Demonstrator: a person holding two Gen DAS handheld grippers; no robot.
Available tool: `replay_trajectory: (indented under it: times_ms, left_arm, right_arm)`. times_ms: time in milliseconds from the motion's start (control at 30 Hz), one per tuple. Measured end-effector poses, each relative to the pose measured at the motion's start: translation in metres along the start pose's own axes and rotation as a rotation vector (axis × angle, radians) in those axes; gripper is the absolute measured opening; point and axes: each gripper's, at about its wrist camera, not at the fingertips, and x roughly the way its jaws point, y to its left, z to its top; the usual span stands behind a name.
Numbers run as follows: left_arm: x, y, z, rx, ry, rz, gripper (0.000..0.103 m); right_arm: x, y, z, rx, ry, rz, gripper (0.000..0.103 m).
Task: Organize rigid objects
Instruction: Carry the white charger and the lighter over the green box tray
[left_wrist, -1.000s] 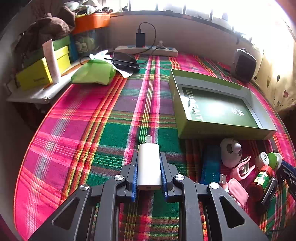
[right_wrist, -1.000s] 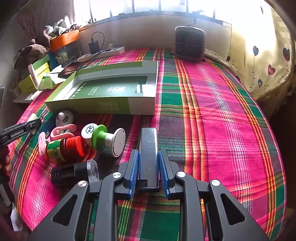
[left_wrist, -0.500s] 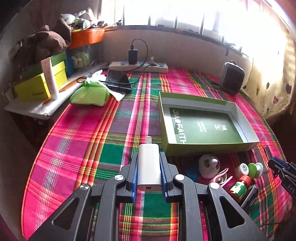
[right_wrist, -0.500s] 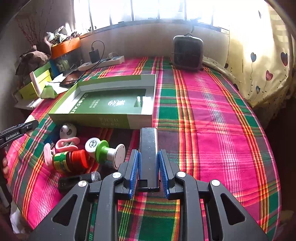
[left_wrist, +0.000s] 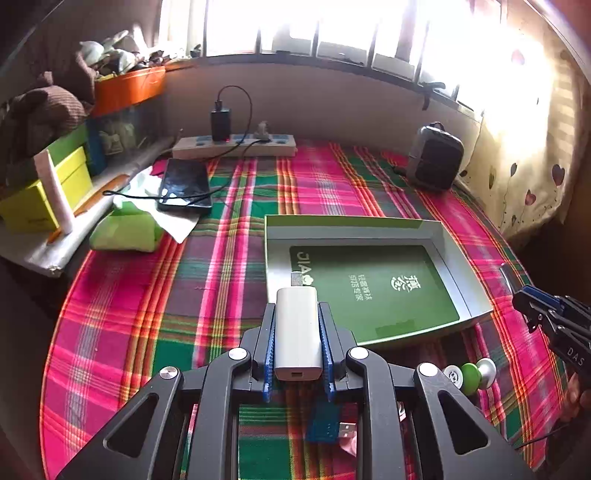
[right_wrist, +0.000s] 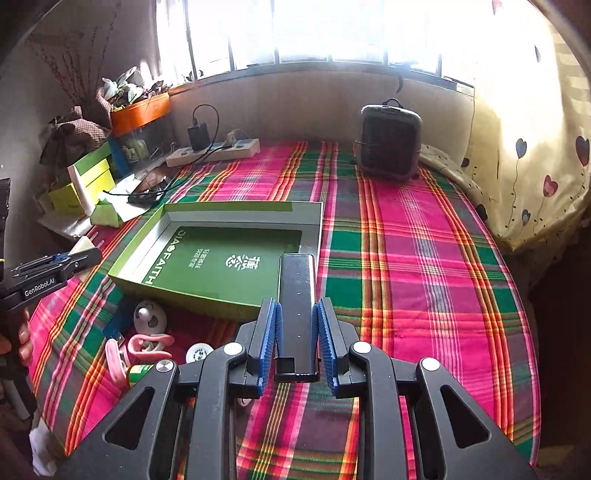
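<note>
My left gripper (left_wrist: 297, 314) is shut on a white USB dongle (left_wrist: 297, 339), held above the plaid table just in front of the near left corner of the open green box (left_wrist: 369, 229). In the right wrist view my right gripper (right_wrist: 296, 306) is shut on a black rectangular bar (right_wrist: 296, 288), lifted over the box's (right_wrist: 236, 216) near right corner. Small items lie before the box: a white round gadget (right_wrist: 149, 317), pink clips (right_wrist: 147, 343), a green spool (left_wrist: 471, 376) and a blue USB piece (left_wrist: 325, 424). Each view shows the other gripper, the right one (left_wrist: 546, 314) and the left one (right_wrist: 55, 266), at its edge.
A power strip (left_wrist: 236, 144) with a charger, a phone (left_wrist: 184, 184) and a green tissue pack (left_wrist: 125, 229) lie at the back left. Yellow boxes (left_wrist: 40, 199) stand on a side shelf. A black heater (right_wrist: 389, 144) stands at the back right, next to a curtain.
Both grippers have risen with their objects still held, so the table looks farther away. The left wrist view has swung toward the green box, which now lies straight ahead.
</note>
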Motion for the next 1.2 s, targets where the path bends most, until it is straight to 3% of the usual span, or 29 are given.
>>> replay_trajectory:
  times_ms: [500,767,1200]
  left_arm:
    - [0.056,-0.02,0.035,0.047,0.053,0.0,0.019]
    - [0.085,-0.029,0.036,0.08,0.098,0.014,0.019]
    - [0.098,-0.033,0.037,0.095,0.082,0.023,0.019]
  right_arm:
    - [0.066,0.0,0.046,-0.028,0.09,0.032,0.024]
    - [0.098,0.007,0.052,-0.06,0.143,0.03,0.024]
    - [0.121,0.01,0.054,-0.083,0.172,0.007,0.024]
